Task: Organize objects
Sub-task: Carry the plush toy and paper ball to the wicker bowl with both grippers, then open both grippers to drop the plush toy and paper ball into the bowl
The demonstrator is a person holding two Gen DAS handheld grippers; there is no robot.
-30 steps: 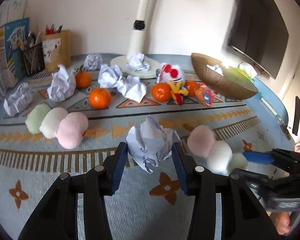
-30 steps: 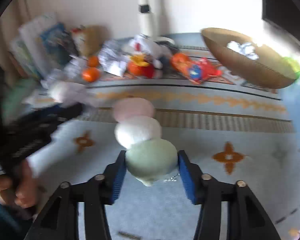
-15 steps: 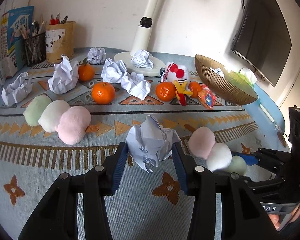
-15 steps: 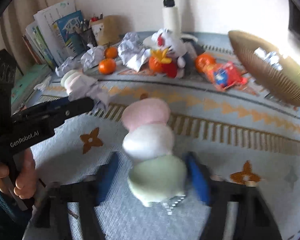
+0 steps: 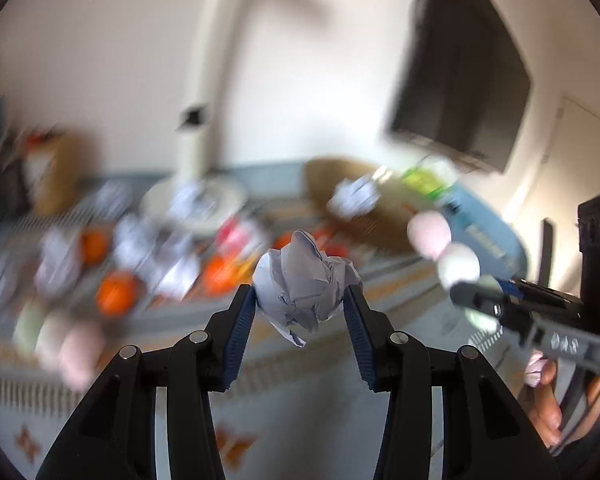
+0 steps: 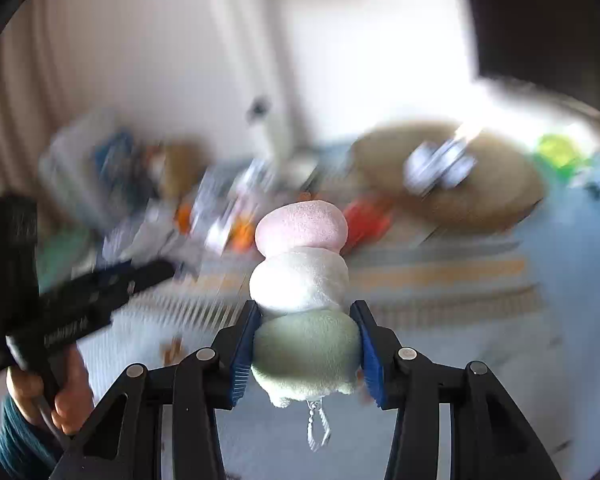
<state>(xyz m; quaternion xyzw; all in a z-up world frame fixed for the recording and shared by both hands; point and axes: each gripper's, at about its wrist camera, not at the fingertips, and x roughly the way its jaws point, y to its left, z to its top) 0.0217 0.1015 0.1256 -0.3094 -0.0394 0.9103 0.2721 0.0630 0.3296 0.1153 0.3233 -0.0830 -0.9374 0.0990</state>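
Note:
My left gripper point(image 5: 300, 300) is shut on a crumpled white paper ball point(image 5: 306, 280) and holds it above the table. My right gripper point(image 6: 306, 328) is shut on the green end of a three-ball plush toy point(image 6: 302, 280), pink, white and green, lifted off the rug; it also shows in the left wrist view point(image 5: 448, 252). A brown woven basket point(image 6: 496, 196) with a paper ball point(image 6: 440, 168) inside stands at the back right; it also shows in the left wrist view point(image 5: 384, 216). Both backgrounds are blurred.
On the patterned rug point(image 5: 312, 420) lie oranges point(image 5: 116, 298), more paper balls point(image 5: 132, 240), a second three-ball plush point(image 5: 56, 340) at left and a red-and-white toy. A white lamp post point(image 5: 198, 136) stands at the back. A dark screen point(image 5: 460, 80) hangs at right.
Both grippers have risen off the rug with their loads and swung toward the basket, which now shows its inside. The views have become motion-blurred.

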